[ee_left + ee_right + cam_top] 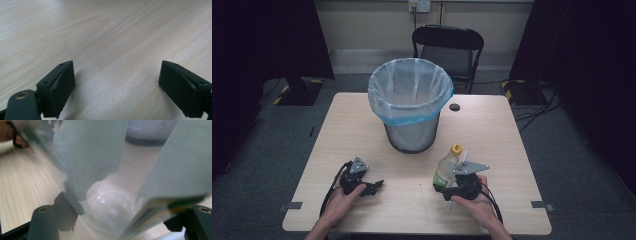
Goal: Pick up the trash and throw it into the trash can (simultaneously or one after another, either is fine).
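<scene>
A clear plastic bottle (446, 167) with a yellow cap (456, 149) stands tilted at the front right of the wooden table (492, 130). My right gripper (444, 189) is shut on its lower part. In the right gripper view the bottle (110, 205) sits blurred and very close between the jaws of my right gripper (125, 220), its label peeling away. A wire bin (411, 135) lined with a translucent bag stands in the middle of the table, behind the bottle. My left gripper (374, 186) rests low at the front left, and its jaws (117, 85) stand open over bare wood.
A black chair (447, 47) stands behind the table's far edge. There is a cable hole (455, 107) in the tabletop to the right of the bin. Dark curtains hang on both sides.
</scene>
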Demonstrator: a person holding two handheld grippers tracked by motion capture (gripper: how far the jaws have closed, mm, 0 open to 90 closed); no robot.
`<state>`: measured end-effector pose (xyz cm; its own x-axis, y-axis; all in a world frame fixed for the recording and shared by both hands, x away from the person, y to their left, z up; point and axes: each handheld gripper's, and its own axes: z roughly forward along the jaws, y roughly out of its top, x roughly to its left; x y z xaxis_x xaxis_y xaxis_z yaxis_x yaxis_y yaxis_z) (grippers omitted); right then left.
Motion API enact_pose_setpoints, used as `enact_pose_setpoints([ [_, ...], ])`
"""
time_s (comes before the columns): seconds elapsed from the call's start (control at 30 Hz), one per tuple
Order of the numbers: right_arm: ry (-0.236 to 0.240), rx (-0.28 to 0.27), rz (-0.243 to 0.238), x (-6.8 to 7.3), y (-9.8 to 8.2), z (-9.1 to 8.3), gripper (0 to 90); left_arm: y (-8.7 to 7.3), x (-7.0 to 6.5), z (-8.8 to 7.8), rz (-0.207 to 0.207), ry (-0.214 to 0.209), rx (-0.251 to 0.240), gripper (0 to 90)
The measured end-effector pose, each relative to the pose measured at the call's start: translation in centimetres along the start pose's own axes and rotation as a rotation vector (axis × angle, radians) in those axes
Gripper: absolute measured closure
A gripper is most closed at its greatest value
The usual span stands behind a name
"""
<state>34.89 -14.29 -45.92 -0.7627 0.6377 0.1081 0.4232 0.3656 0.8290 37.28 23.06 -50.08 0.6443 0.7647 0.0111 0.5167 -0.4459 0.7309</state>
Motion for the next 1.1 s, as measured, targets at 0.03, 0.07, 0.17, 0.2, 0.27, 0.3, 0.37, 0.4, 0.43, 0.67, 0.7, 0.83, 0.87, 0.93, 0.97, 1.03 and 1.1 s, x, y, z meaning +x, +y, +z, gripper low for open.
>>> enact_pose_setpoints([
  [0.03,0.0,-0.003,0.003,0.0,0.1,-0.1,28.3,0.0,0.0,0.0,0.0,0.0,0.0,13.4],
  [0.07,-0.002,-0.007,0.005,0.0,0.3,-0.2,28.2,0.0,0.0,0.0,0.0,0.0,0.001,13.4],
  [0.17,0.001,-0.026,0.008,0.0,0.8,-0.7,28.2,0.0,0.0,0.0,0.0,-0.001,0.0,13.3],
  [0.2,0.001,-0.026,0.008,0.0,0.8,-0.7,28.2,0.0,0.0,0.0,0.0,0.0,0.0,13.3],
  [0.27,0.009,-0.053,0.02,0.0,1.5,-1.1,28.2,0.0,0.0,0.0,0.0,0.0,0.001,13.4],
  [0.3,0.009,-0.053,0.02,0.0,1.5,-1.1,28.2,0.0,0.0,0.0,0.0,0.0,0.0,13.4],
  [0.37,0.013,-0.064,0.019,0.1,1.9,-1.3,28.2,0.0,0.0,0.0,0.0,0.0,0.0,13.3],
  [0.4,0.02,-0.071,0.015,0.1,2.3,-1.4,28.2,0.0,0.0,0.0,0.0,0.001,0.0,13.4],
  [0.43,0.029,-0.067,0.02,0.2,2.5,-1.4,28.3,0.0,0.0,0.0,0.0,0.001,0.0,13.4],
  [0.67,0.042,-0.096,0.021,0.1,3.6,-1.8,28.3,0.0,0.0,0.0,0.001,0.002,0.001,13.4],
  [0.7,0.041,-0.102,0.019,0.1,3.8,-2.0,28.3,0.0,0.0,0.0,0.001,0.002,0.0,13.4],
  [0.83,0.04,-0.119,0.027,0.0,4.4,-2.4,28.2,0.0,0.0,0.0,0.0,0.001,0.0,13.4],
  [0.87,0.04,-0.127,0.029,0.0,4.6,-2.5,28.2,0.0,0.0,0.0,0.001,0.001,0.001,13.4],
  [0.93,0.044,-0.137,0.033,0.0,5.2,-3.0,28.3,0.0,0.0,0.0,0.001,0.001,0.0,13.4],
  [0.97,0.045,-0.143,0.032,0.0,5.4,-3.2,28.3,0.0,0.0,0.0,0.001,0.001,0.001,13.4],
  [1.03,0.046,-0.156,0.024,0.0,5.9,-3.5,28.2,0.0,0.0,0.0,0.001,0.002,0.001,13.4],
  [1.1,0.05,-0.161,0.024,0.0,6.2,-3.8,28.2,0.0,0.0,0.0,0.001,0.001,0.001,13.4],
])
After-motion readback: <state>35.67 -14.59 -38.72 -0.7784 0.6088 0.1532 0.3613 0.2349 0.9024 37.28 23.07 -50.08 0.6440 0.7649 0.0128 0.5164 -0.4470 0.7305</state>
